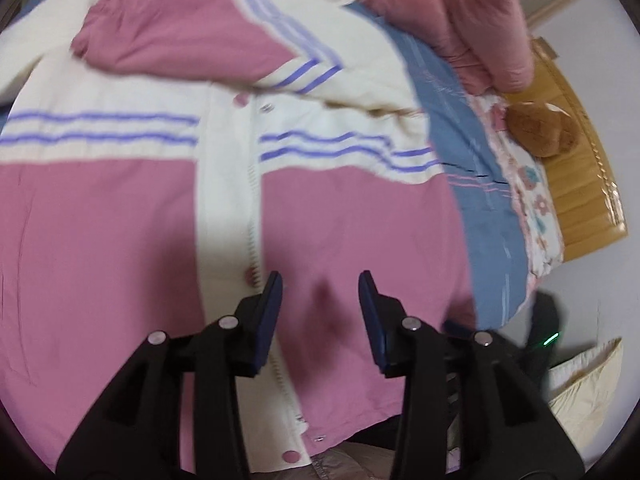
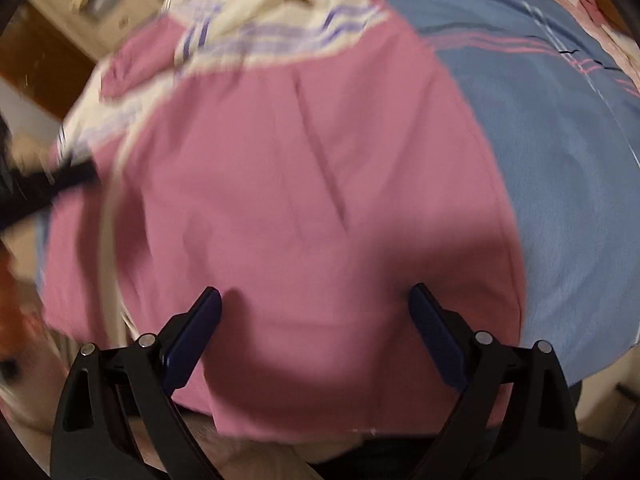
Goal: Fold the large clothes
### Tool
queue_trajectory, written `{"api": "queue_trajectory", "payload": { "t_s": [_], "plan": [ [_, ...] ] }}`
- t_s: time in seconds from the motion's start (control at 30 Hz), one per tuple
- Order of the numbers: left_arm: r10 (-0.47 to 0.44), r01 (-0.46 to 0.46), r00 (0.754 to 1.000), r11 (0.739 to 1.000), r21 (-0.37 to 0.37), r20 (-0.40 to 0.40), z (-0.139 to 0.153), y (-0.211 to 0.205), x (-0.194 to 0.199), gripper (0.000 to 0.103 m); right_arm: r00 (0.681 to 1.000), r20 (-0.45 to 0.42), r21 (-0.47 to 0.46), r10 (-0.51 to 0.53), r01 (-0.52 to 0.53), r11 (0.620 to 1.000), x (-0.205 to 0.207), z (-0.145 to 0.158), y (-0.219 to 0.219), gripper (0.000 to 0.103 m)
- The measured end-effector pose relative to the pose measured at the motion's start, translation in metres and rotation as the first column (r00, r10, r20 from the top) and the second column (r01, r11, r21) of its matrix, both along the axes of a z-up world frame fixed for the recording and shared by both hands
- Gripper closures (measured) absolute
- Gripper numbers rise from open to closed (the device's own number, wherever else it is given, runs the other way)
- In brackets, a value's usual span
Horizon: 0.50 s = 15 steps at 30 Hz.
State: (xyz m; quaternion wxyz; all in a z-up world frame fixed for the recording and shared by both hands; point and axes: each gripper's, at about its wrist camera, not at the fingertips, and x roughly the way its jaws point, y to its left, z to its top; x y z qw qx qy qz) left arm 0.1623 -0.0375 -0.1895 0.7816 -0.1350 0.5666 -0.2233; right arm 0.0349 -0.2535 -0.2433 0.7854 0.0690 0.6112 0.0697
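We see both grippers, left (image 1: 320, 280) and right (image 2: 316, 294), with jaws apart, empty, above one pink-and-cream jacket (image 1: 340, 216) spread on a blue bedspread (image 1: 468, 152). One sleeve (image 1: 180, 44) lies folded across, far.

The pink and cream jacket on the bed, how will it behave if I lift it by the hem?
The jacket looks padded and soft, so it will probably sag and drape. Its folded sleeve may slide off. The smooth shell could slip between the open left gripper pads.
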Motion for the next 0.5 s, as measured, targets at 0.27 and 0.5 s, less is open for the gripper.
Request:
{"api": "queue_trajectory", "payload": {
  "t_s": [0.27, 0.5],
  "plan": [
    [-0.077, 0.089, 0.991, 0.990, 0.109, -0.109, -0.057, -0.034, 0.008, 0.071, 0.998, 0.044, 0.044, 0.044, -0.046, 0.998, -0.010, 0.021, 0.007, 0.008],
    [0.140, -0.144, 0.959, 0.990, -0.001, 0.245, 0.048, 0.090, 0.004, 0.015, 0.991, 0.126, 0.195, -0.051, 0.025, 0.980, 0.013, 0.046, -0.015, 0.008]
  ]
}}
